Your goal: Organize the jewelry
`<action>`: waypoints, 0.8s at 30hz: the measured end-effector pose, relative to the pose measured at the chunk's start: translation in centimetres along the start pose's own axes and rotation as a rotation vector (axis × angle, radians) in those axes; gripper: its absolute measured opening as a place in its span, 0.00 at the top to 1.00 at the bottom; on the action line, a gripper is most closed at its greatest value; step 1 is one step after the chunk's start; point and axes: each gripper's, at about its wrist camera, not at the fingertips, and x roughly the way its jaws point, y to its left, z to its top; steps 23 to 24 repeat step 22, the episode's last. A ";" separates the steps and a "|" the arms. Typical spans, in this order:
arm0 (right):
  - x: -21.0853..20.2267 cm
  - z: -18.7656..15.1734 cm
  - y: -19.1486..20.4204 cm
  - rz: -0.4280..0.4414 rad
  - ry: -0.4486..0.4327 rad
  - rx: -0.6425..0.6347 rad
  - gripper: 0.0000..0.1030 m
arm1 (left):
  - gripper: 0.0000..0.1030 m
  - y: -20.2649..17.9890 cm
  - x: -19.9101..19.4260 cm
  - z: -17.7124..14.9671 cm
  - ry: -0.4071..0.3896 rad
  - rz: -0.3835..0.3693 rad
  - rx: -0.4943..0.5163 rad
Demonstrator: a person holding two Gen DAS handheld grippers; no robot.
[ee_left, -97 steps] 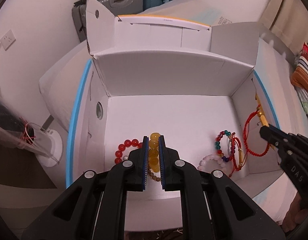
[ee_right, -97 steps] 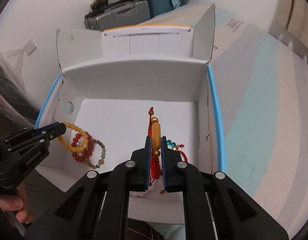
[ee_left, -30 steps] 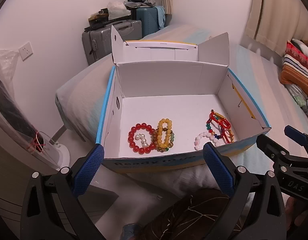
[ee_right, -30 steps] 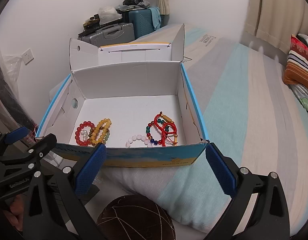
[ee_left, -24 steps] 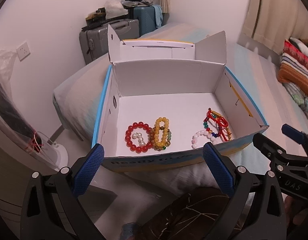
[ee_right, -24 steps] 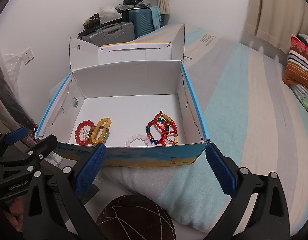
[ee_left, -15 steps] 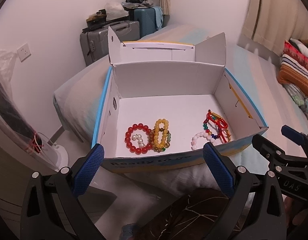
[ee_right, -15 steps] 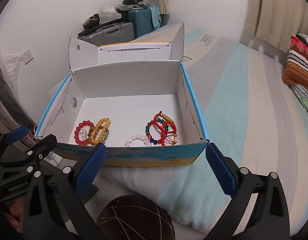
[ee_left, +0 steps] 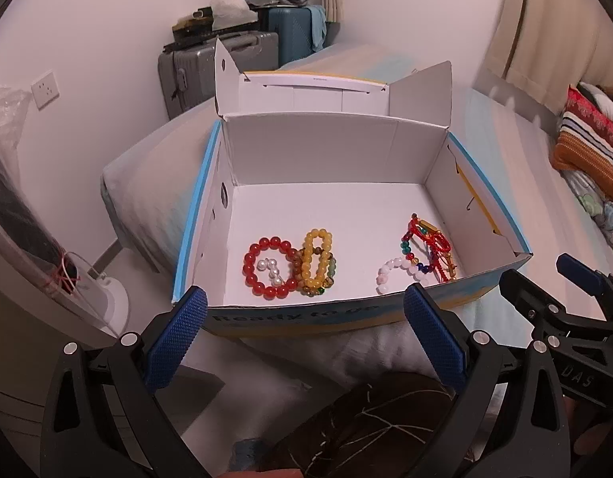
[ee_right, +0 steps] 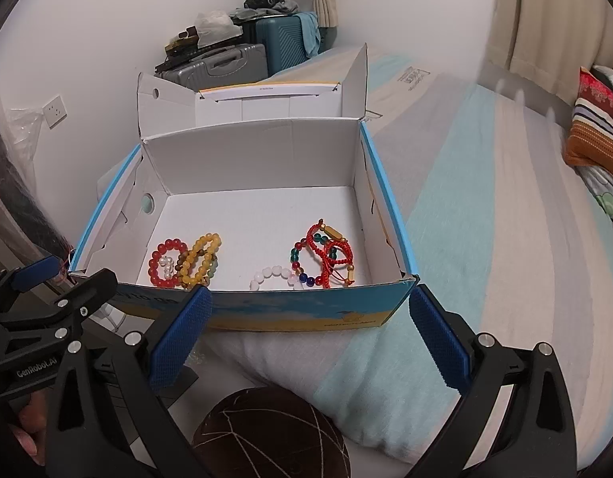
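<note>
Left wrist view: left gripper point(ee_left: 304, 336) and right gripper point(ee_right: 310, 332) both hang outside the box point(ee_left: 306, 314) on the bed point(ee_right: 485, 199), jaws spread and empty, bracelets point(ee_left: 292, 265) grouped inside along its near wall, presumably sorted by kind.

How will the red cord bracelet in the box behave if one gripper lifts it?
The red cord bracelet is probably floppy: its thin cords lie in loose loops. It looks light. It overlaps the multicolour bead bracelet, so lifting may drag that one along. Its gold tube bead may slide on the cord.
</note>
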 end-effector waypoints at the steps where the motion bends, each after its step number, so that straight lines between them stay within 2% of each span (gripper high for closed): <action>1: 0.0 0.0 0.0 0.000 0.000 -0.001 0.07 | 0.06 0.0 0.0 0.0 0.001 -0.001 -0.002; 7: 0.1 -0.1 0.2 0.002 0.004 0.001 0.07 | 0.06 -0.1 0.2 -0.1 -0.005 0.018 -0.008; 12: 0.2 -0.1 0.2 0.004 0.006 0.005 0.07 | 0.06 -0.3 -0.4 -0.3 -0.047 0.038 0.001; 18: 0.2 -0.2 0.2 0.002 0.006 0.007 0.07 | 0.06 -0.1 0.0 -0.1 -0.013 0.000 -0.012; 24: 0.3 -0.2 0.2 0.002 0.006 0.008 0.07 | 0.06 -0.1 0.2 -0.3 0.000 -0.002 -0.021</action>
